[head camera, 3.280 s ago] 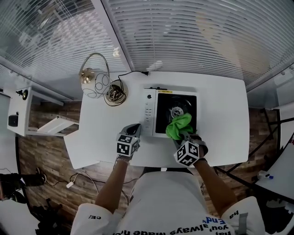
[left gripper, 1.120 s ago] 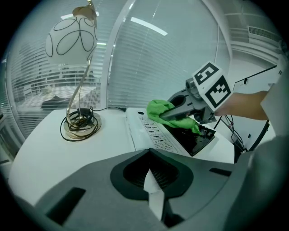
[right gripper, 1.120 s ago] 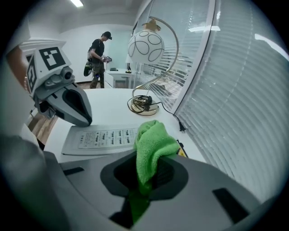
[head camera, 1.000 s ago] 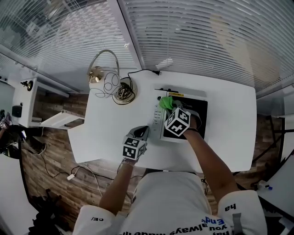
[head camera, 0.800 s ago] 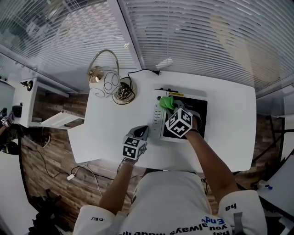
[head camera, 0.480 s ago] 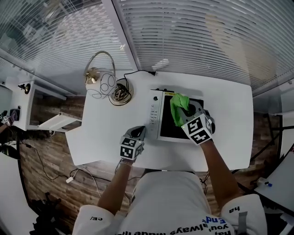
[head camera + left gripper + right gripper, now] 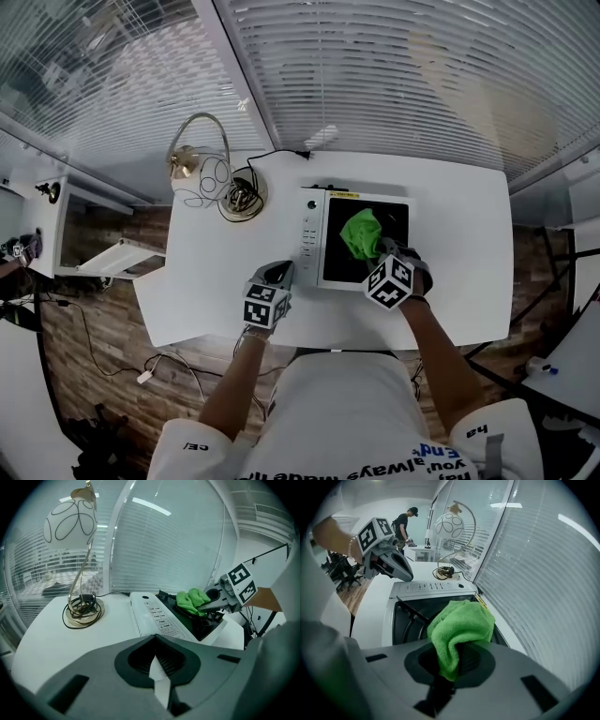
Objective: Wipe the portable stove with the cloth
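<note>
Gripping a bright green fluffy microfibre cloth (image 7: 361,232) in the closed jaws of the right gripper (image 7: 379,253), pinched through one fold, the rest bunched over the black recessed top of the white portable stove (image 7: 309,234) on the white tabletop (image 7: 459,244). Holding the left gripper (image 7: 279,271) just left of the stove's near corner, jaws closed on nothing. Judged soft, light and floppy: likely to fold and drag under pressure, perhaps to snag on the burner supports. Best pinched deep through a thick fold, not by a thin edge.

Lamp (image 7: 192,161), cable (image 7: 242,198) left of stove (image 7: 310,240)
</note>
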Action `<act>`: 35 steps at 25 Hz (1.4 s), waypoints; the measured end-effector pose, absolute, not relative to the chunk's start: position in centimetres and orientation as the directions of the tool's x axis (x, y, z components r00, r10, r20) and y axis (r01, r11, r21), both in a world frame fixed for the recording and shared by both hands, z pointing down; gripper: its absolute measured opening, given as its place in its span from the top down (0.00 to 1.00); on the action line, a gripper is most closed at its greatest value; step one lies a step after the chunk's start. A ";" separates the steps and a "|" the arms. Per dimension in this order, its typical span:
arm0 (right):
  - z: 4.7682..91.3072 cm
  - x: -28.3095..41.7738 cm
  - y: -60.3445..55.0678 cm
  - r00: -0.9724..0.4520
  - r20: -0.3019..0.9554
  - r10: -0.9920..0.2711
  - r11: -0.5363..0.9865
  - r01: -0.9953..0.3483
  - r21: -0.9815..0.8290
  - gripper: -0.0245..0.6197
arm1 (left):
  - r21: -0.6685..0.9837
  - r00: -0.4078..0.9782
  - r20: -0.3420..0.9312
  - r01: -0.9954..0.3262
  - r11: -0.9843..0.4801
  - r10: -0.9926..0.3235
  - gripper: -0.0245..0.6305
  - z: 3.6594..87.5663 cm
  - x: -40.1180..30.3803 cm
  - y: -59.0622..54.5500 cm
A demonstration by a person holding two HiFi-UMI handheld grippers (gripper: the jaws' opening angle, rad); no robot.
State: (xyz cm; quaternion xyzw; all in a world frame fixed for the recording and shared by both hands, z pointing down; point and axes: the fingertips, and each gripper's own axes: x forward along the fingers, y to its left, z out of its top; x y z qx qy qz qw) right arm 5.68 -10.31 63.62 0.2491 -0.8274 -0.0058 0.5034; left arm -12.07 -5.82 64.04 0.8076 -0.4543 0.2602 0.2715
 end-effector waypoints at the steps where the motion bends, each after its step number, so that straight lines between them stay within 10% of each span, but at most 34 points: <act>1: 63.6 5.5 -10.1 -0.377 0.831 -0.409 0.878 -0.410 0.247 0.90 | 0.201 0.451 0.668 -0.875 -0.440 -0.592 0.95 64.1 -12.1 -5.8; 10: 55.1 6.5 -9.5 -0.550 0.614 -0.566 0.740 -0.667 0.084 0.90 | 0.206 0.476 0.621 -0.865 -0.457 -0.622 0.94 62.3 -12.0 -6.0; 21: 38.0 10.9 -7.6 -0.582 0.198 -0.789 0.591 -0.806 -0.016 0.90 | 0.179 0.579 0.274 -0.815 -0.551 -0.768 0.94 45.4 -6.7 -7.4; 35: 27.5 12.0 -2.3 -0.613 0.091 -0.785 0.615 -0.789 -0.008 0.90 | 0.107 0.642 -0.004 -0.762 -0.639 -0.766 0.94 28.8 -1.5 -3.3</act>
